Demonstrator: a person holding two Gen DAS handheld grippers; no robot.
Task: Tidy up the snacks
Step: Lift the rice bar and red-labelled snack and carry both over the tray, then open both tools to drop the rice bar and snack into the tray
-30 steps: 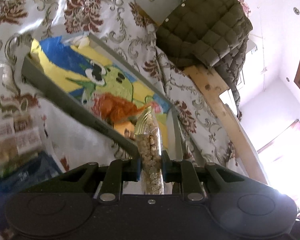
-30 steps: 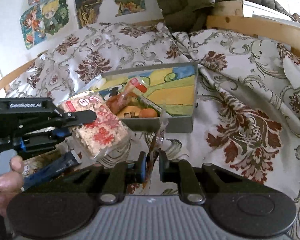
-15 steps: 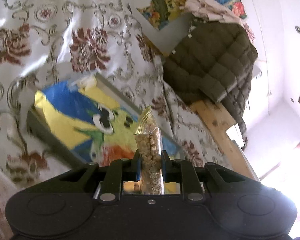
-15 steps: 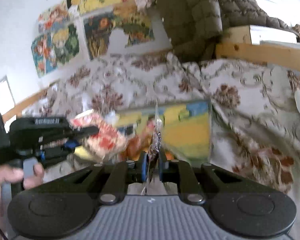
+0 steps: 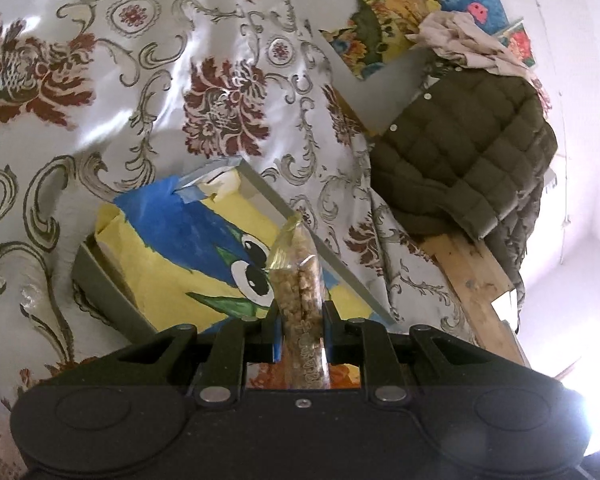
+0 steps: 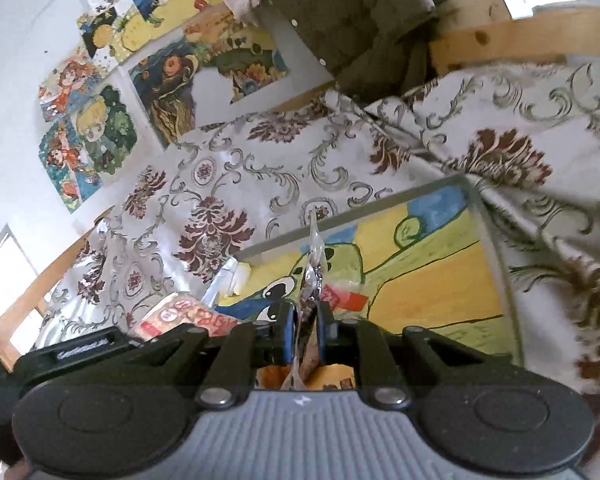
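The left gripper [image 5: 300, 330] clamps a puffed-rice packet [image 5: 298, 280] above the grey tray [image 5: 108, 292], whose far rim runs toward 2 o'clock. The right gripper [image 6: 303, 330] pinches a clear wrapper [image 6: 314, 264] (contents unreadable); its tray [image 6: 496, 272] floor lies open at 2 o'clock.

A white bedspread [image 5: 148, 92] with dark red flowers and grey scrolls covers the bed. An olive quilted jacket [image 5: 464, 160] hangs over a pale wooden rail [image 5: 476, 280] at the far side, with a crumpled beige cloth [image 5: 464, 40] lying on top of it. Cartoon posters [image 6: 84, 132] are stuck to the white wall [image 6: 16, 44] behind the bed; one near the jacket is torn along its lower edge. A bright window [image 6: 0, 280] shows at the left edge of the right wrist view.
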